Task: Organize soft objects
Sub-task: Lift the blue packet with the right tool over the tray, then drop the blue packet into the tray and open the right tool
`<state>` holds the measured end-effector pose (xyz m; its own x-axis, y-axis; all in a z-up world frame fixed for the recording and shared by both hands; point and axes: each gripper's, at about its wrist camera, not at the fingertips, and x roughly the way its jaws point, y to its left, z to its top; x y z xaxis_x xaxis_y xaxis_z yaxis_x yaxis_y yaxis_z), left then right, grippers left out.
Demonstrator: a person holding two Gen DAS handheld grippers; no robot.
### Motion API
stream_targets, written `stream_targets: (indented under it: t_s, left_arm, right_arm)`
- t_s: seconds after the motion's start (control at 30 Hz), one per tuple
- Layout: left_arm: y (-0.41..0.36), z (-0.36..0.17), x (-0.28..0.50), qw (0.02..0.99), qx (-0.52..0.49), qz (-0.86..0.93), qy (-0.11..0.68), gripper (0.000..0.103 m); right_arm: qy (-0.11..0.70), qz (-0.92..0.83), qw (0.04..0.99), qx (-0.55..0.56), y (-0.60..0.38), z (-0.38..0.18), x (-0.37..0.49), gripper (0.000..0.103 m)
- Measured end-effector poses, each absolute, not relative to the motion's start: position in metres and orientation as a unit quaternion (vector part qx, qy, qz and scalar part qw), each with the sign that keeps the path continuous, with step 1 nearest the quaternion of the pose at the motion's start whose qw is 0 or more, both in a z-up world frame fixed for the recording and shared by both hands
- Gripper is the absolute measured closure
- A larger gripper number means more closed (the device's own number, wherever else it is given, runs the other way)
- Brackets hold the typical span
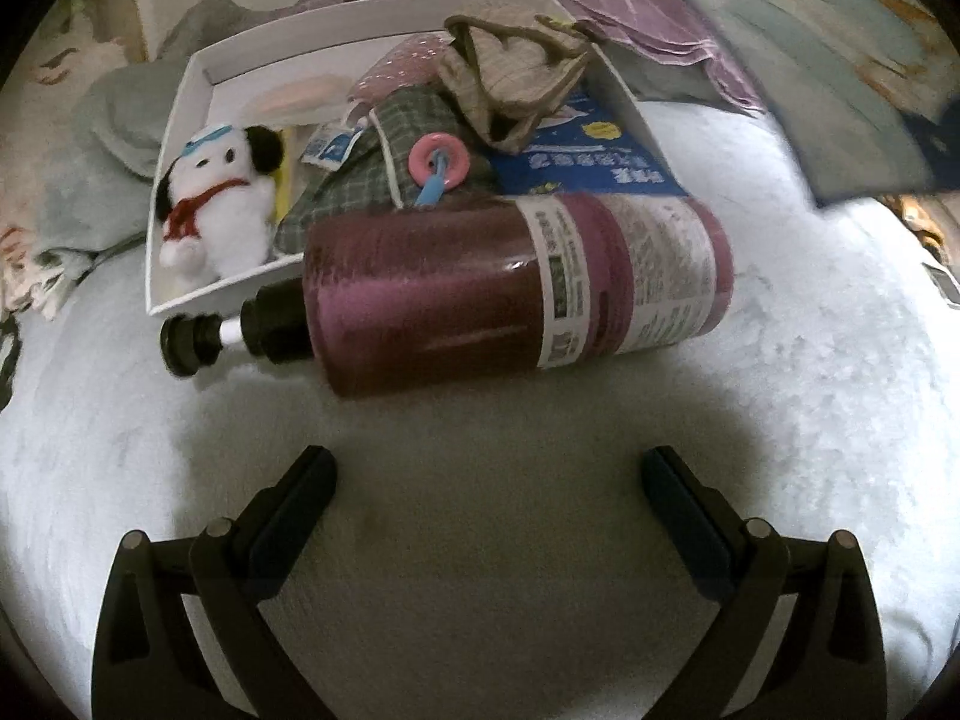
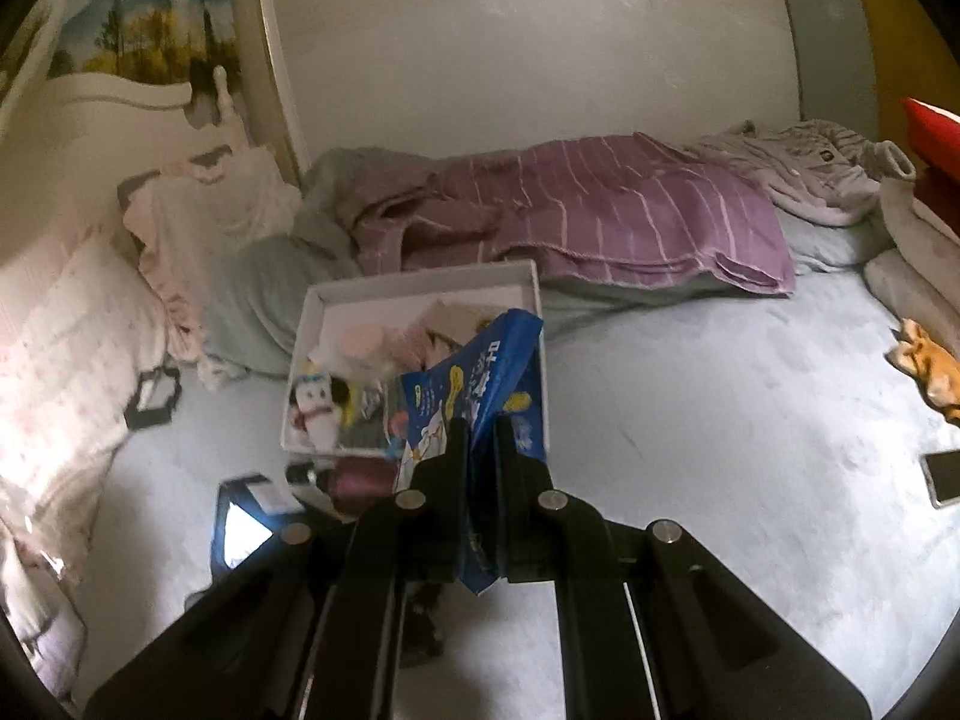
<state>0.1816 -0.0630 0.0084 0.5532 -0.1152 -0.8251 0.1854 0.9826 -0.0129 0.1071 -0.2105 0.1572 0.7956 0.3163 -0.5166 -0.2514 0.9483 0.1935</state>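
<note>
The left gripper hangs over the pale bedsheet with its fingers wide apart and nothing between them, pointed down at a maroon pump bottle that lies on its side just beyond the fingertips, its black pump head to the left and its printed label to the right. Directly behind the bottle sits a white box, its near edge touching or nearly touching the bottle. In the box's left near corner lies a white plush dog with black ears and a red scarf; to its right are a green plaid cloth with a pink ring on it, a beige fabric piece with brown straps heaped toward the far right, and a blue printed sheet at the right. The right gripper is clamped tight on a blue packet, which stands up between its fingers in front of the box in that view. Farther off, a purple striped blanket lies crumpled across the far side of the bed, a pink pillow rests at the left, and a phone lies on the sheet at the far right
</note>
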Motion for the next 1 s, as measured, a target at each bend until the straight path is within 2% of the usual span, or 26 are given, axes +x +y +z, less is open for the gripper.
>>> stream_targets:
  t_s: [0.23,0.4,0.8,1.0]
  left_arm:
    - [-0.026,0.055,0.180,0.902,-0.069,-0.112,0.411,0.001]
    - [-0.010,0.083,0.184,0.927,-0.052,-0.079,0.363,0.000]
    - [0.032,0.082,0.192,0.939,-0.050,0.020,0.339,0.000]
    - [0.040,0.094,0.204,0.954,-0.028,0.042,0.296,0.000]
  right_arm:
    - [0.283,0.184,0.938,0.079,-0.196,0.158,0.140,0.094]
    - [0.281,0.208,0.932,0.094,-0.182,0.158,0.167,0.094]
    - [0.285,0.256,0.914,0.136,-0.139,0.138,0.227,0.094]
    - [0.296,0.283,0.890,0.201,-0.125,0.124,0.270,0.094]
